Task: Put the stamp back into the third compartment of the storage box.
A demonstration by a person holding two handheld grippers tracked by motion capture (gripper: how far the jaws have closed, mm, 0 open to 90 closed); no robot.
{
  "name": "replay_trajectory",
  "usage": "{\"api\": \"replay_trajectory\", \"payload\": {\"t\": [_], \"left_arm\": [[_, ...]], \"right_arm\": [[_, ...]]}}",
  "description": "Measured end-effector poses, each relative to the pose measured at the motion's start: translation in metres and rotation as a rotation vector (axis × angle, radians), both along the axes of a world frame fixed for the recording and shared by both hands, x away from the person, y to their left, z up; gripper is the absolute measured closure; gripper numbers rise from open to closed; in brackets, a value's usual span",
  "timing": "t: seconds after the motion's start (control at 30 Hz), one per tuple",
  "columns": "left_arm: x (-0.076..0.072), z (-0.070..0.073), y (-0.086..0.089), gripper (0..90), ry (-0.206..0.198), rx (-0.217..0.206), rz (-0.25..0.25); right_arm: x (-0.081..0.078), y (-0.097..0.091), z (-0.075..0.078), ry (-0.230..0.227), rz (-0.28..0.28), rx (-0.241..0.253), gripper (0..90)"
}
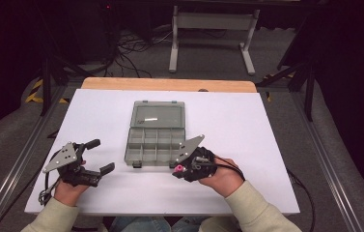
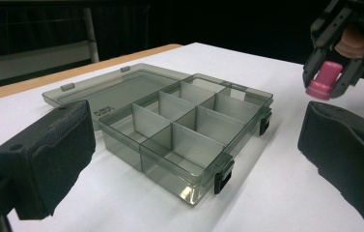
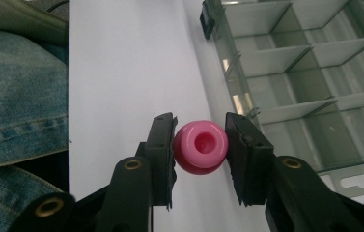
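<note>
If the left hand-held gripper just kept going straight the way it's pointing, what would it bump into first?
Most likely the smoky grey clear plastic compartment box, lying open with empty sections. In the left gripper view it sits straight ahead between the open jaws of the left hand-held gripper, near corner first, though depth is hard to judge.

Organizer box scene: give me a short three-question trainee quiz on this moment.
1. True or false: the organizer box lies with its lid open.
2. What does the right gripper hold? A) a pink bead B) a screw C) nothing
3. Fill in: the left gripper's jaws stand ____.

Key:
1. True; the lid lies flat behind the compartments.
2. A; the pink bead is pinched between both pads, above the white table beside the box.
3. Open, with nothing between them.
</note>
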State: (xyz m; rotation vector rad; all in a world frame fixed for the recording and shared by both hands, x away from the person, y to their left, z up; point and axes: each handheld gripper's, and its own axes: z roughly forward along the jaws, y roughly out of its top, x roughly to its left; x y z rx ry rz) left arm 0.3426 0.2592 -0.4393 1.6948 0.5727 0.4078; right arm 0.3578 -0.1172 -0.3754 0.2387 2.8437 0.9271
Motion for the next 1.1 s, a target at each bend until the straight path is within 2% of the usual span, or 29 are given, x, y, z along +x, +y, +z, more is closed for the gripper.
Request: {"api": "replay_trajectory", "payload": {"t": [0.33, 0.7, 1.1], "left_arm": [[0.000, 0.000, 0.001, 0.6, -0.002, 0.002, 0.004], [0.000, 0.000, 0.000, 0.6, 0.001, 0.003, 0.005], [0.001, 0.000, 0.001, 0.6, 0.004, 0.006, 0.004]], "right_arm": [[0.015, -0.003, 0.016, -0.024, -0.027, 0.039, 65.0], [0.025, 0.000, 0.024, -0.039, -0.045, 0.057, 65.0], [0.049, 0.012, 0.029, -0.052, -0.076, 0.066, 65.0]]}}
